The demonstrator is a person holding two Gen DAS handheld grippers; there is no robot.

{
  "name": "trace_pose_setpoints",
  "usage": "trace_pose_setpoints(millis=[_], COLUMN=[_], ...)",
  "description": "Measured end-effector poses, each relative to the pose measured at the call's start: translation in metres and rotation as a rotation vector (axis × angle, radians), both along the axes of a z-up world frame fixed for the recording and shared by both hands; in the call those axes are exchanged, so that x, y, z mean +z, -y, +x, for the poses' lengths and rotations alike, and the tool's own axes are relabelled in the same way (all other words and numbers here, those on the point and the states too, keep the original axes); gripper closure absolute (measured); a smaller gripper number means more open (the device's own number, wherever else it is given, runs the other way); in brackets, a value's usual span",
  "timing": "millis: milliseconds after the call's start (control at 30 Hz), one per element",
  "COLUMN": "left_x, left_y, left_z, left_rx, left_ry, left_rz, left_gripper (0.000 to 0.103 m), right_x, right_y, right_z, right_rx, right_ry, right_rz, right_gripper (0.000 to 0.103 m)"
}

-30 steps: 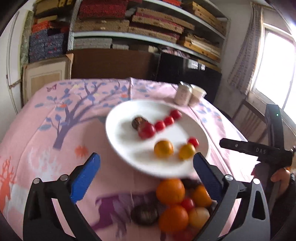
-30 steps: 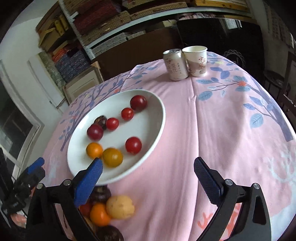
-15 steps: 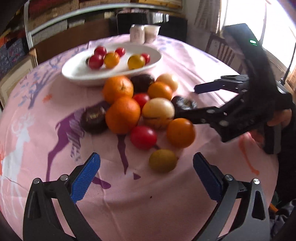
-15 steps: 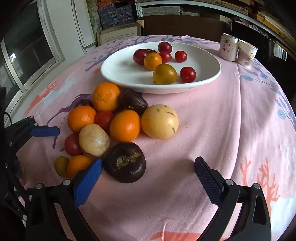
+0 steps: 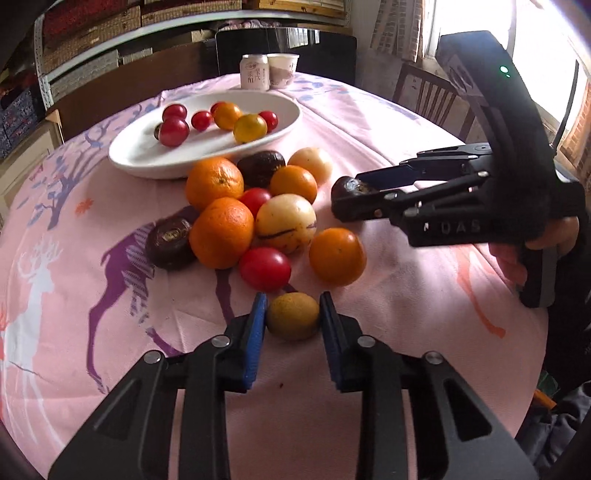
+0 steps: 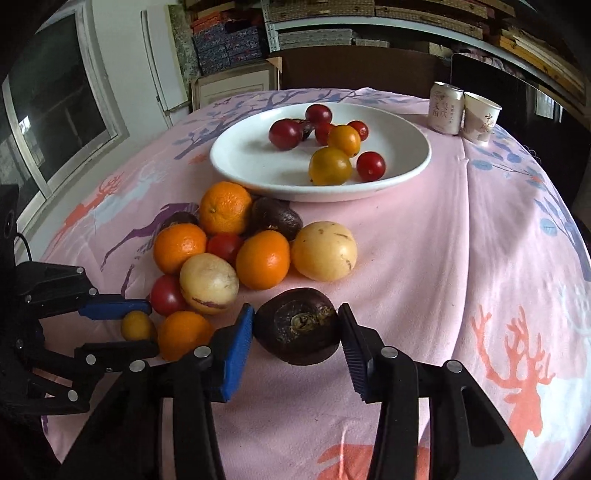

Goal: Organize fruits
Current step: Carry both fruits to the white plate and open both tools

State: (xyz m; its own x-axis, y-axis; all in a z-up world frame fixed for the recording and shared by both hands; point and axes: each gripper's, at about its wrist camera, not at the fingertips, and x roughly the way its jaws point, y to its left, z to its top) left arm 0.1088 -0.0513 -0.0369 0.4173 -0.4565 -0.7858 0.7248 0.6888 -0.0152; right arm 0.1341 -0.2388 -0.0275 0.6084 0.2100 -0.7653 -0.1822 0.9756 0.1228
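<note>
gripping a small yellow-green fruit (image 5: 293,315), the left gripper (image 5: 291,319) is clenched while the right gripper (image 6: 297,328) is closing around a dark purple fruit (image 6: 297,325) on the pink tablecloth (image 6: 443,258).

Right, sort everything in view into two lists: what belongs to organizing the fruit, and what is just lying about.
Part of the job:
- white plate holding small tomatoes
- loose fruit pile on the cloth
- small yellow-green fruit, left gripper shut on it
- dark purple fruit, right gripper closing on it

Just lying about:
- drink can
- paper cup
- pink tablecloth
- shelves behind
</note>
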Motion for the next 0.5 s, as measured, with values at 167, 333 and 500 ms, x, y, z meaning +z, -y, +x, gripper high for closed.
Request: trace_pose_setpoints(millis=[167,333,500], left_x=[0.026,0.054,0.068], left_y=[-0.010,0.002,0.024], left_z=[0.002,0.041,0.097], left_rx=[0.037,0.157,0.275], left_ry=[0.046,0.118,0.172], left_rz=[-0.098,-0.103,-0.063], left_gripper=[0.075,0.074,0.075], right_x=[0.021,0.038,0.046], right_y=[0.019,0.024,0.029], right_z=[-0.002,0.041,0.091], right_rx=[-0.038,-0.109,-0.170], right_ry=[0.077,0.067,0.041], right_rz=[0.113,0.103,0.146], right_gripper=[0.056,0.056,0.056])
